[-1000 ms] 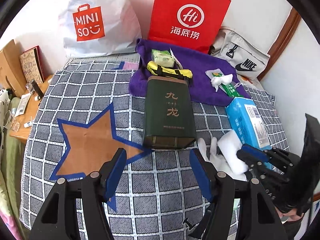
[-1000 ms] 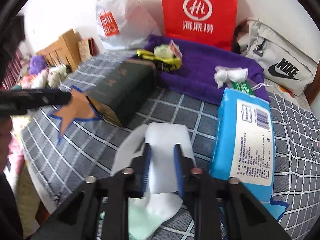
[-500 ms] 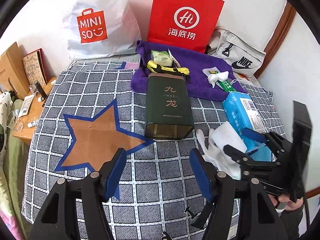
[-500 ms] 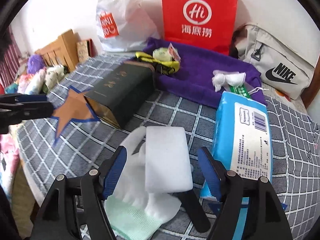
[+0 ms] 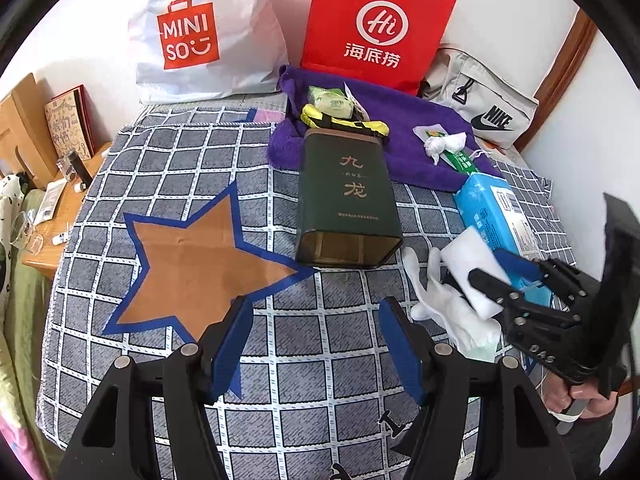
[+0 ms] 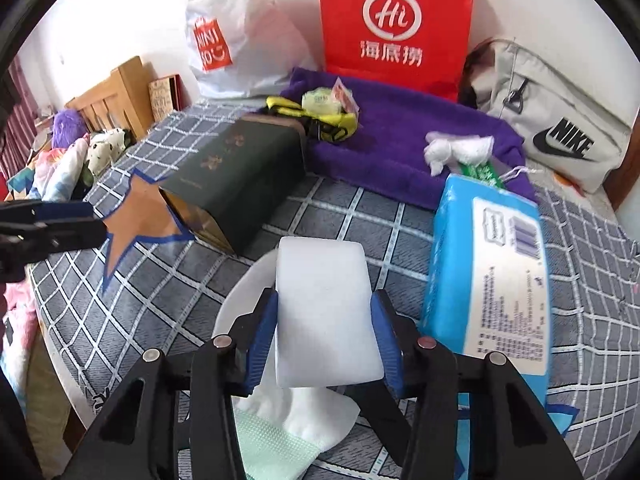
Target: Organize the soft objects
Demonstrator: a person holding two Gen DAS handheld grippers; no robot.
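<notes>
**White sponge block sits between right claw pads, grip not confirmed**

Grey checked bed cover [image 5: 168, 184] with the orange star carries everything. Purple towel [image 6: 404, 136] lies at the far end, in front of the red bag [image 6: 394, 20] and the Miniso bag [image 5: 200, 36]. Dark green tin [image 5: 348, 196] lies on its side mid-bed, its near end facing the left claw. Blue wipes pack [image 6: 492, 272] lies just right of the sponge.

White sponge block [image 6: 324, 312] is near the front right of the bed, on top of white gloves [image 5: 448, 304] and a pale green cloth [image 6: 272, 444]. Right claw [image 6: 325, 340] straddles its long sides, both blue pads at or touching the edges. Sponge shows no dent, so I can't tell if it's squeezed or only bracketed.

Left claw [image 5: 316, 344] is spread wide, nothing in it, hovering over the cover near the star.

Handling, my read: the block looks like light foam and should compress easily. Grip mid-length across the narrow width, as lined up now. Too firm a squeeze may buckle it. Gloves underneath are limp and could snag and lift with it.
</notes>
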